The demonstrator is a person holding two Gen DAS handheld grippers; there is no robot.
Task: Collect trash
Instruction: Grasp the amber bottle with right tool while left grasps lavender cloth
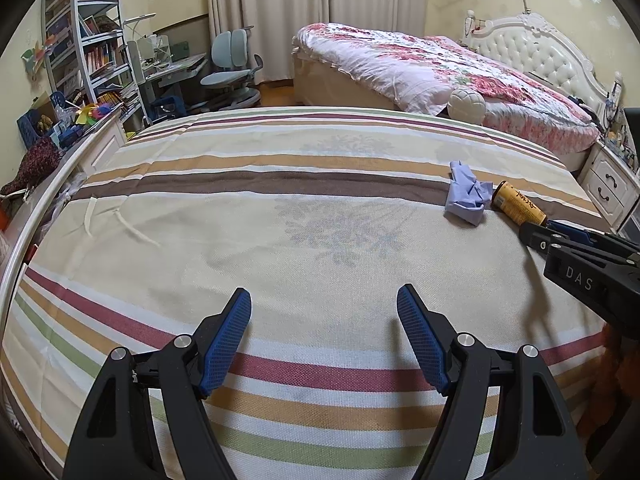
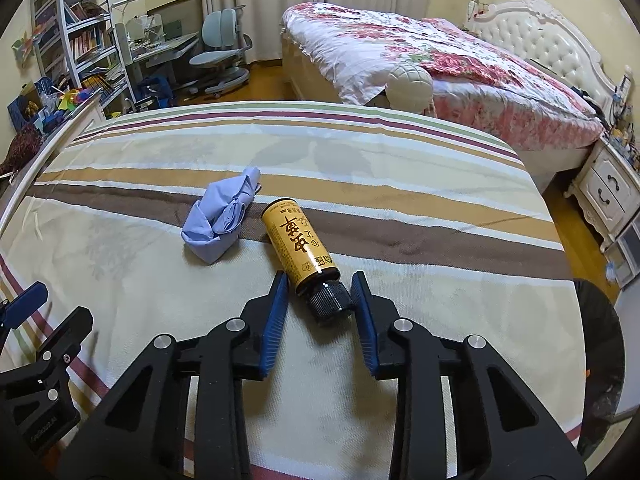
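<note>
Left wrist view: left gripper (image 1: 324,334) poised over the striped bedsheet (image 1: 280,240), jaws spread wide, nothing between the blue pads (image 1: 228,340). Far right on the sheet, a crumpled blue cloth (image 1: 468,198) just beside a yellow-labelled bottle (image 1: 518,202) lying on its side. Right gripper (image 1: 538,236) reaching in from the right edge at the bottle's near end; grip not readable from here. Beyond, a second bed (image 1: 420,68) under a floral quilt, a bookshelf (image 1: 92,40) packed with books, a blue basket (image 1: 32,128) at left with contents too small to tell.

Right wrist view: bottle (image 2: 298,240) lying on the brown stripe, black cap (image 2: 330,300) toward the camera, sitting between the jaws of the right gripper (image 2: 320,296). Jaws narrowed around the cap; right pad (image 2: 362,312) touching it, left pad (image 2: 276,312) a sliver off, so no firm clamp visible. Bottle resting on the sheet, contents not visible through label and dark glass. Blue cloth (image 2: 222,218) just left of the bottle, apart from it. Part of the left gripper (image 2: 24,308) at the lower left edge.
</note>
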